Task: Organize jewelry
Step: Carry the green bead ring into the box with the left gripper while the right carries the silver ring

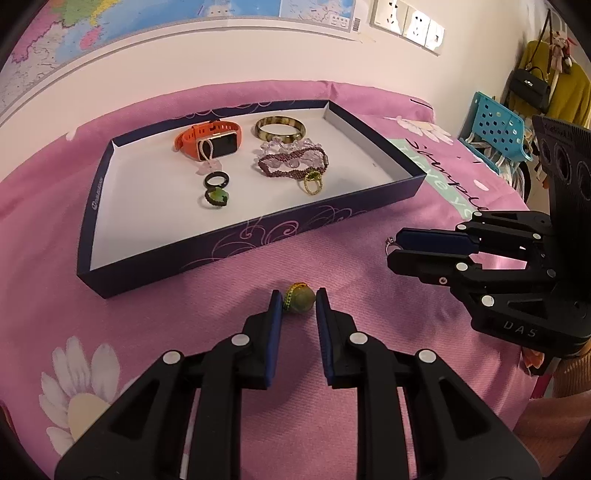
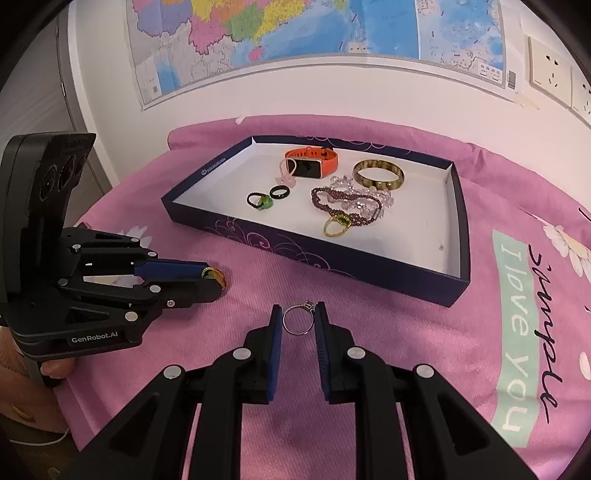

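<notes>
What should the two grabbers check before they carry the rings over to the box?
1. Left gripper jaws shut on the round green-stone ring with beaded gold band: ok.
2. Right gripper jaws shut on the thin silver ring with a small stone: ok.
3. Rings lifted off the pink cloth: cannot tell.
4. Bare white floor left in the shallow dark-blue box: ok.
5. Grippers apart from each other: ok.

A map (image 2: 295,33) spans the wall above me; sockets (image 1: 410,18), blue crate (image 1: 495,129) and hanging bags (image 1: 532,85) upper right.
</notes>
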The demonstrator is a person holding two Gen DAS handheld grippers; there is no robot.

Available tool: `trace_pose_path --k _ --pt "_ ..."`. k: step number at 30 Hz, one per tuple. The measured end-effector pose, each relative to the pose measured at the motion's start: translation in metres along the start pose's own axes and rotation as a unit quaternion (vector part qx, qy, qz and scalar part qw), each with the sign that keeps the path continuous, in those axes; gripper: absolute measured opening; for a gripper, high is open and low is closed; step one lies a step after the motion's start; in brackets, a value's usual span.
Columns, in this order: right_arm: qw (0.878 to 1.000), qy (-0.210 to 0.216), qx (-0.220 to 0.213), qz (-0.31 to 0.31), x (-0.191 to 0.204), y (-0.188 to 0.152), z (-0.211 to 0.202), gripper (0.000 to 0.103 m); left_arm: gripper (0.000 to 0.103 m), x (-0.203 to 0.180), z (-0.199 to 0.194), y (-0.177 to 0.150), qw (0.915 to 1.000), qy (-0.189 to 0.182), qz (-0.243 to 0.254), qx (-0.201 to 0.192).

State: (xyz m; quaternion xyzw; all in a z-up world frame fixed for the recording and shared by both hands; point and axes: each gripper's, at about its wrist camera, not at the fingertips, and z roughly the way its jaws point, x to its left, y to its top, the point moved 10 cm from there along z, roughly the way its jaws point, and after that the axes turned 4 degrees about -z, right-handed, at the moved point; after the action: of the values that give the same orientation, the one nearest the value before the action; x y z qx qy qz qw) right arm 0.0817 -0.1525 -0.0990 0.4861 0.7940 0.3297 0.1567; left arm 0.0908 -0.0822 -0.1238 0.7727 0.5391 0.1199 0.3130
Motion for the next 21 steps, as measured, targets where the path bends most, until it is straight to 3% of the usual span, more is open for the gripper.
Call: trace_pose_path --k 21 --pt "1.000 0.002 -0.030 -0.001 -0.004 0.024 -0.011 0.016 0.019 0.007 -0.032 0.023 0.9990 0.005 -0.011 -0.043"
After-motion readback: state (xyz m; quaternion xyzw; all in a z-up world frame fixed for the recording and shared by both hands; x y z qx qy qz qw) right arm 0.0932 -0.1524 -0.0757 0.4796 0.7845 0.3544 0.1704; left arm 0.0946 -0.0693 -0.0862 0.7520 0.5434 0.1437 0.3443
